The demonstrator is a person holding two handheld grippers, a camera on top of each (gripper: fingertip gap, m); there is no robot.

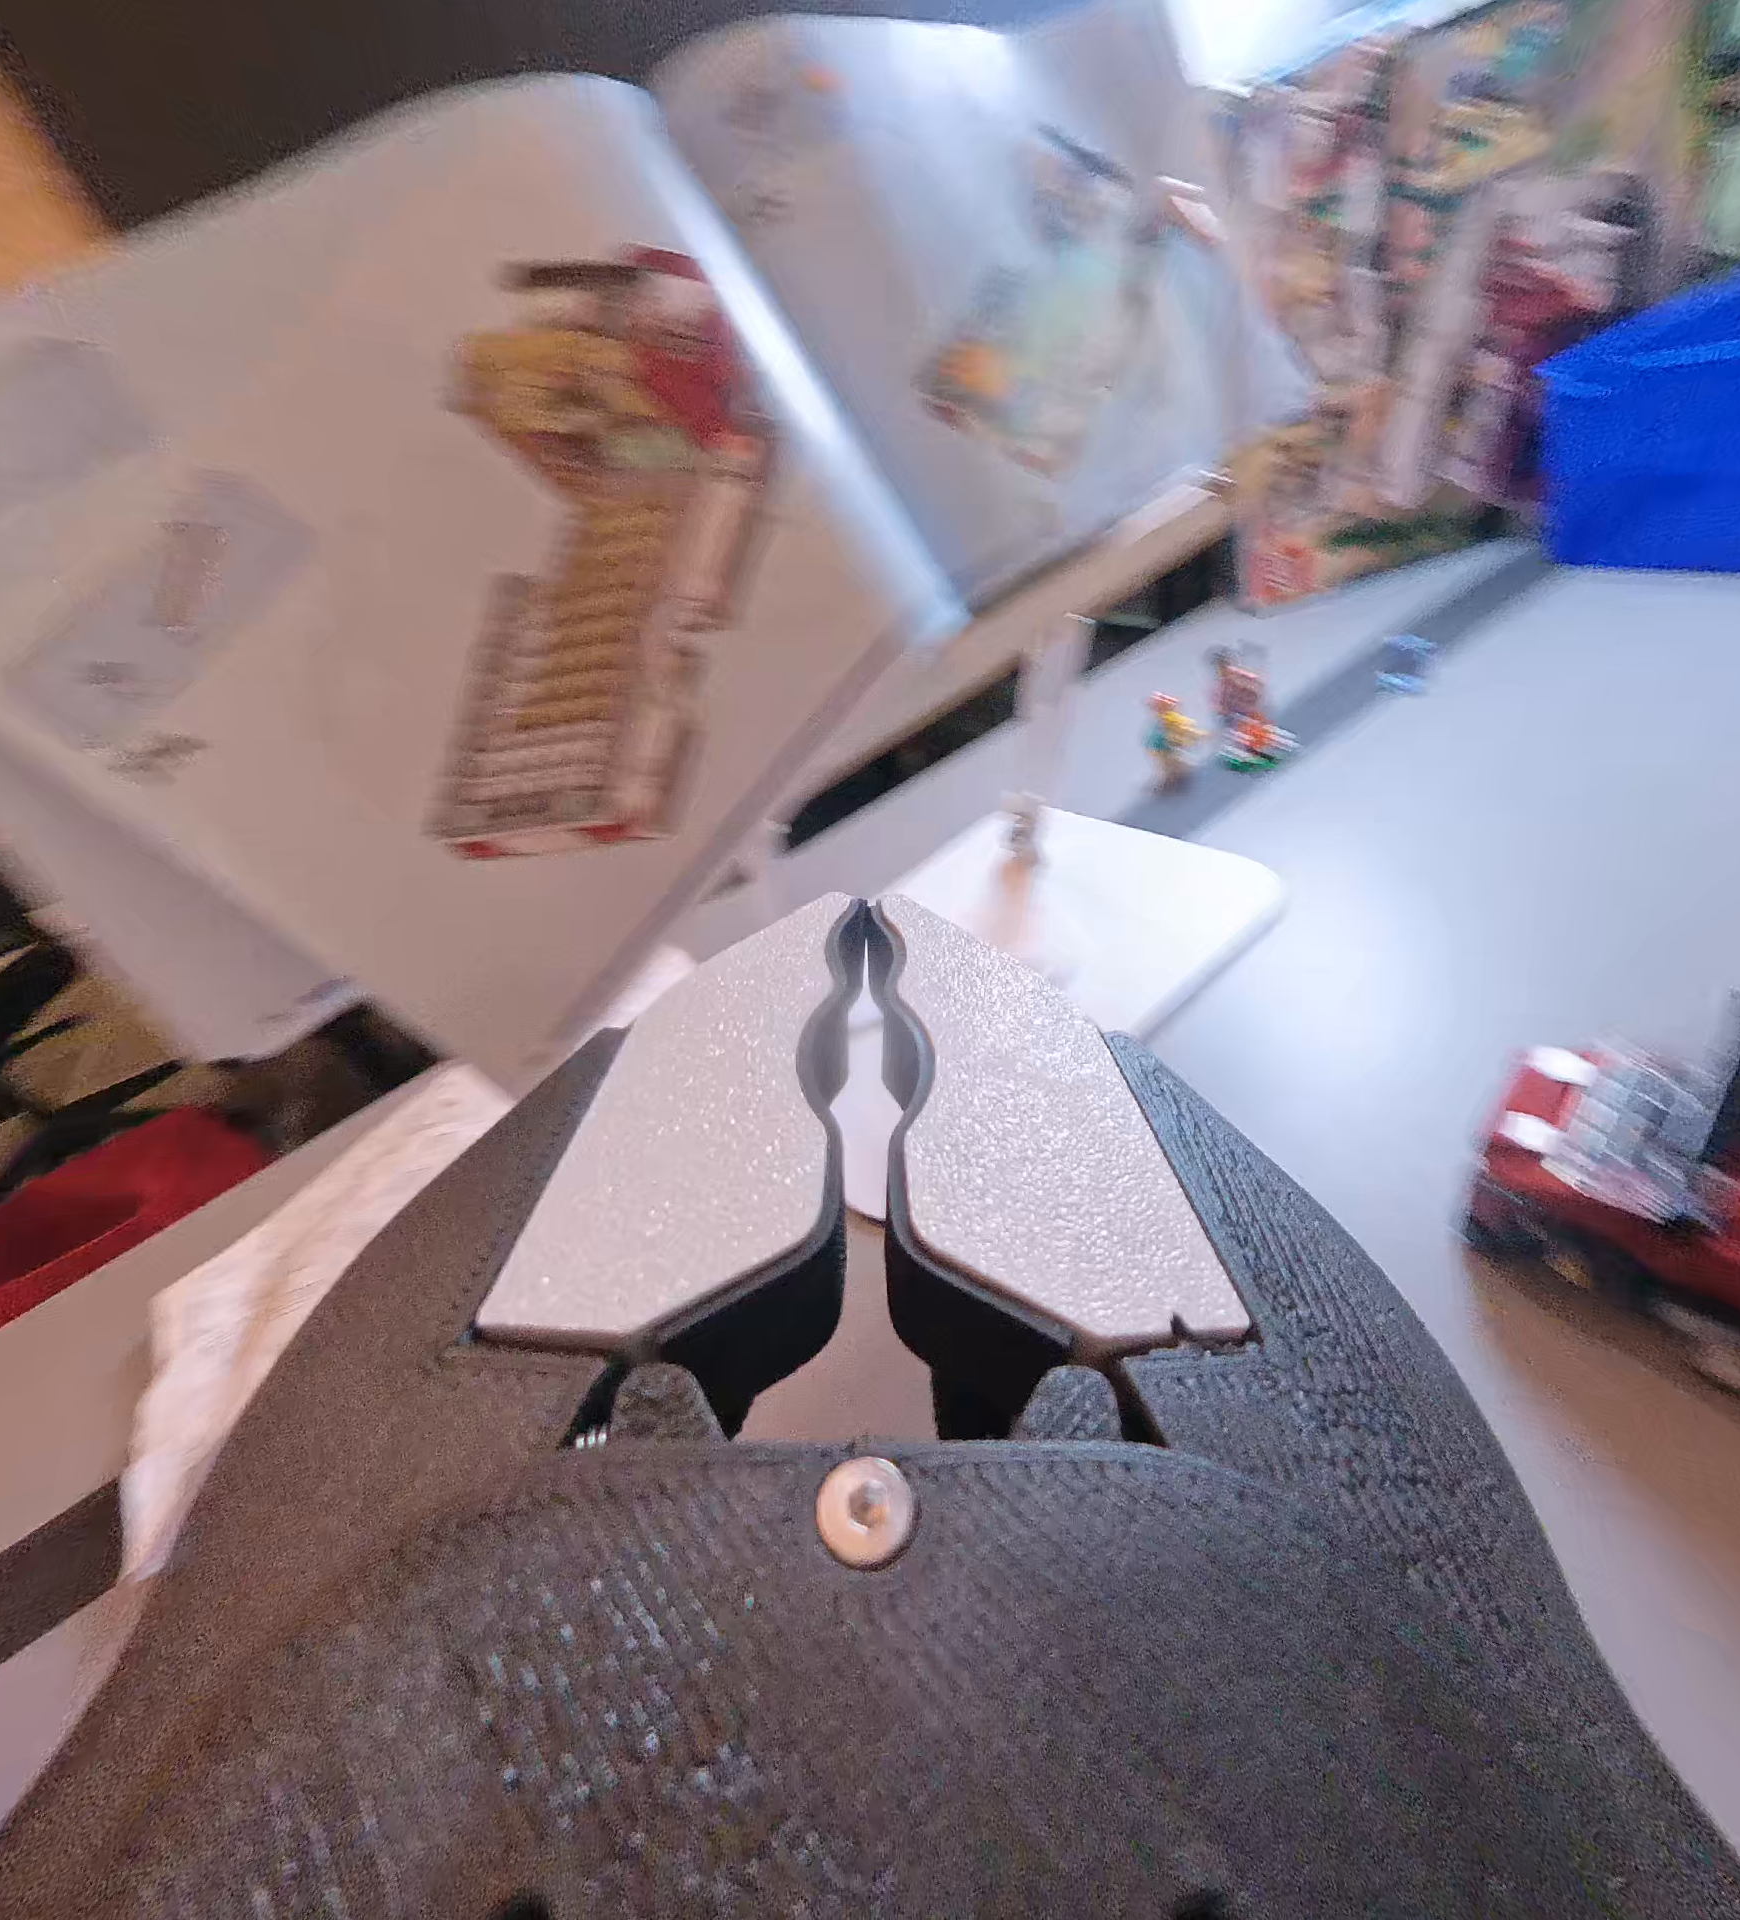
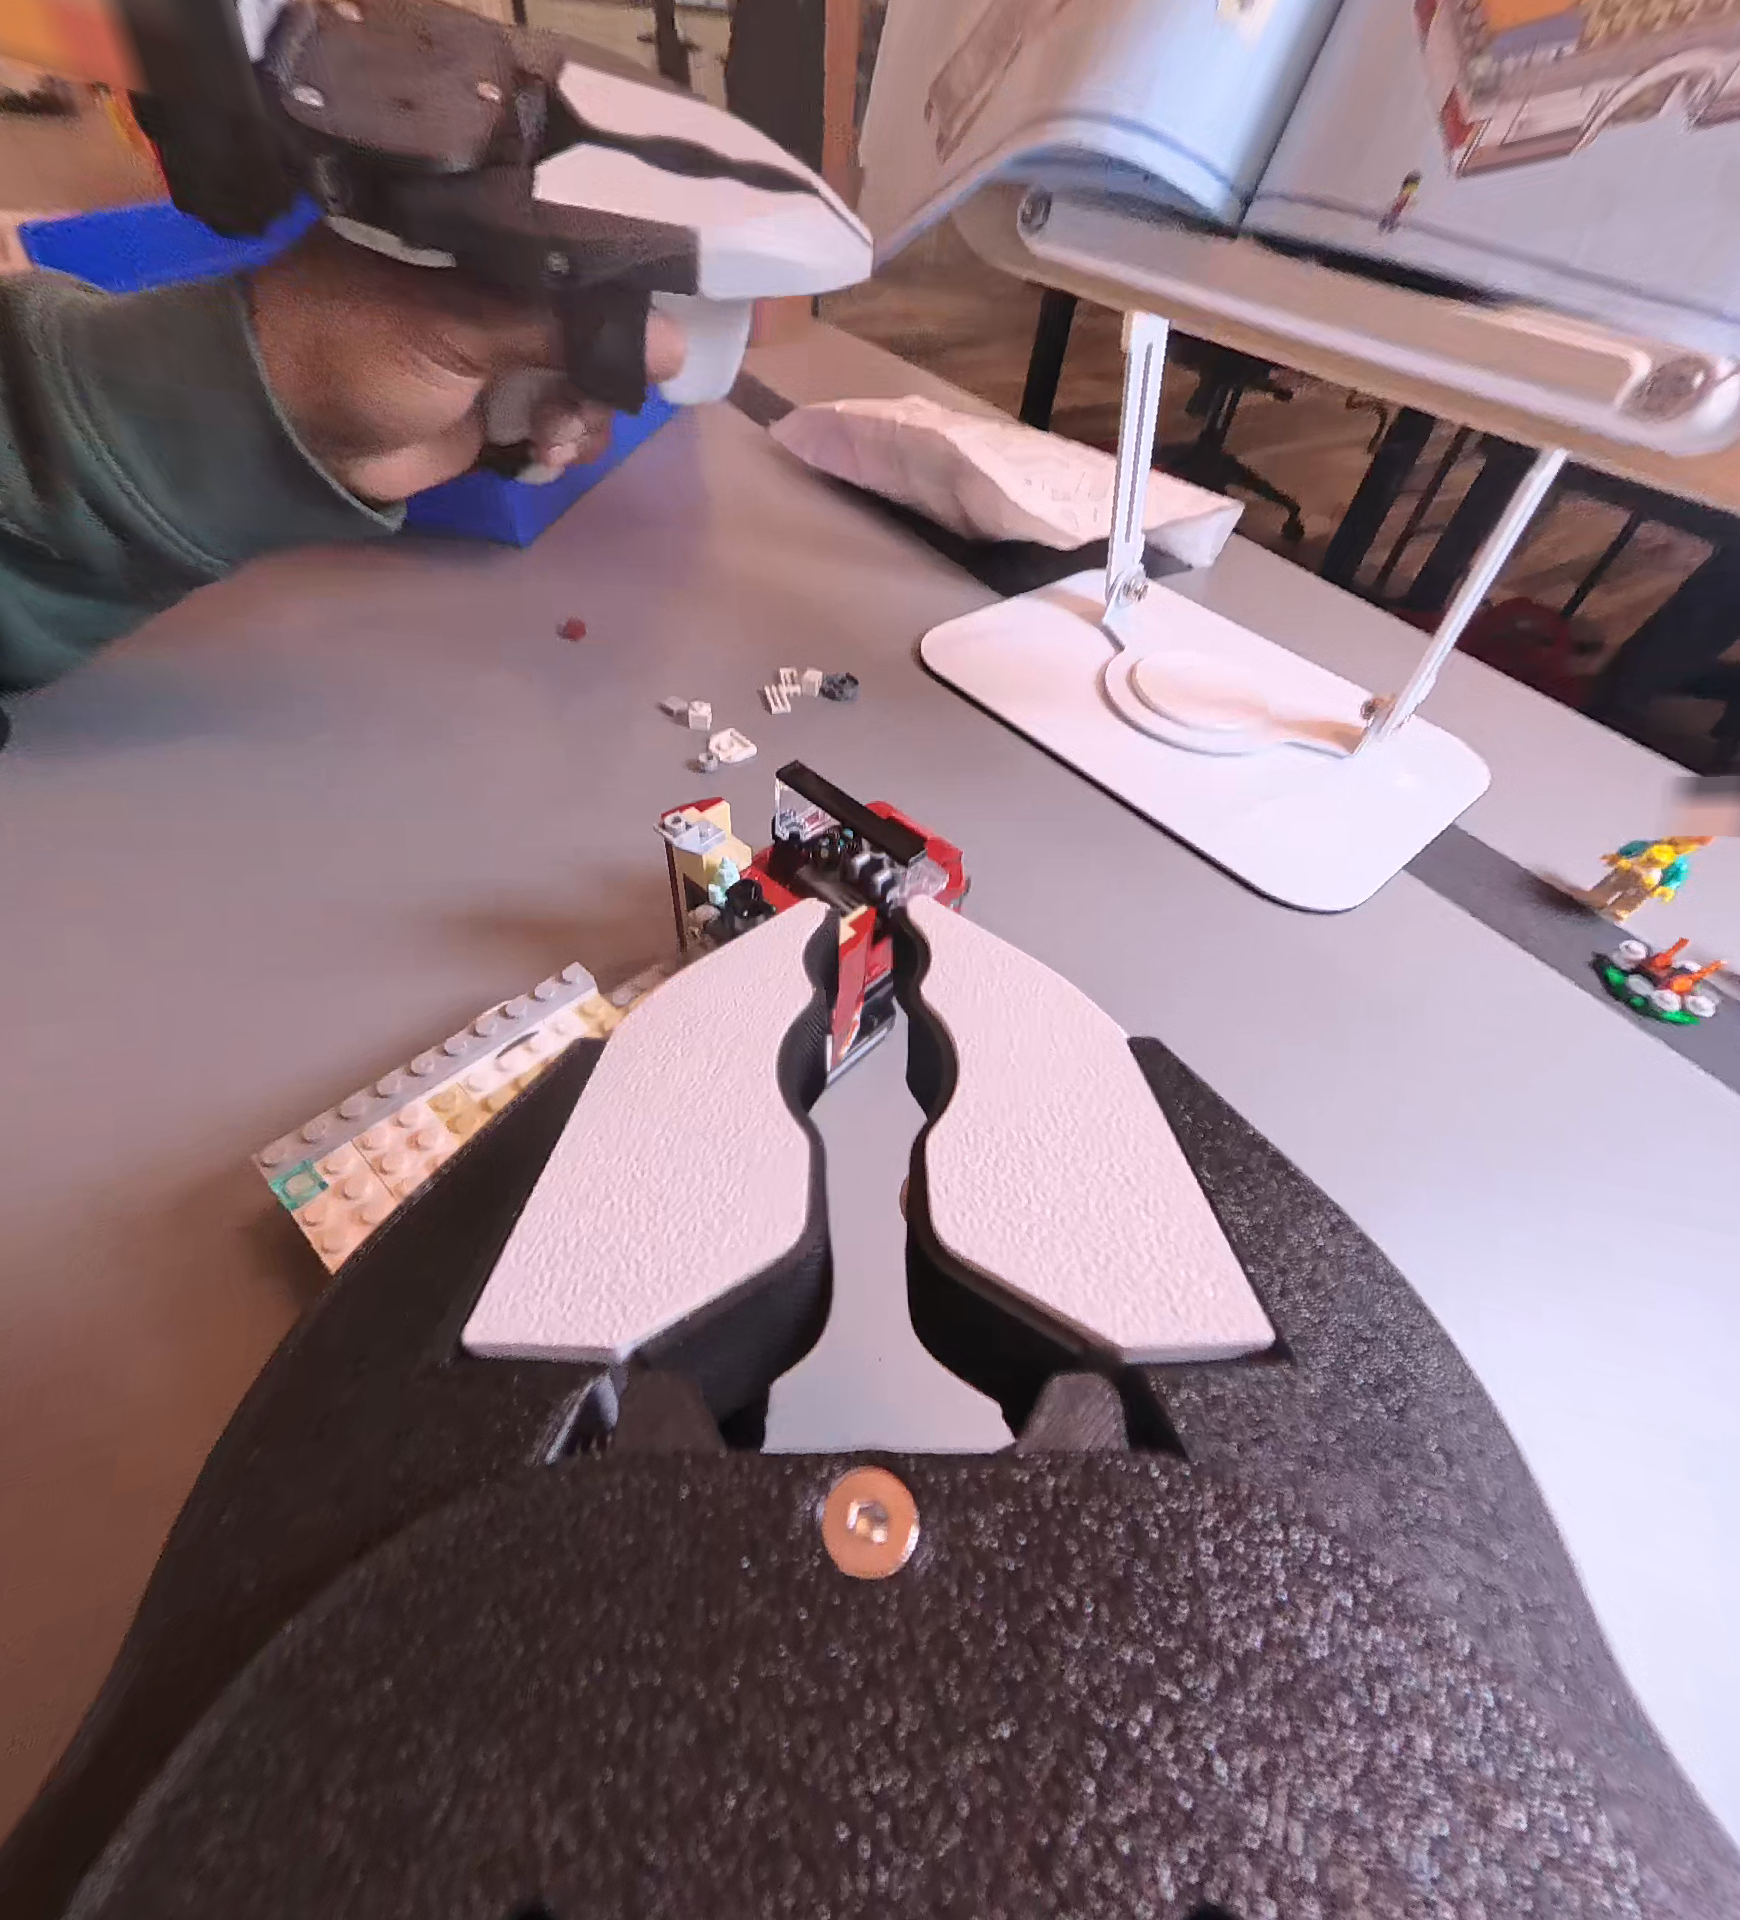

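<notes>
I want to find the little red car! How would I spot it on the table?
Look at the grey table in front of the white stand base. The red brick car sits just ahead of the right gripper, beside a tan studded plate. It alone is red with a black bar on top.

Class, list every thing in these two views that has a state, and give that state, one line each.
Left tongs: shut, nothing between them, raised near the booklet.
Right tongs: narrowly apart, the red brick-built car between the tips; grip unclear.
Instruction booklet: open on the white stand.
Loose small pieces: scattered on the table.
Studded plates: joined, flat.
</notes>
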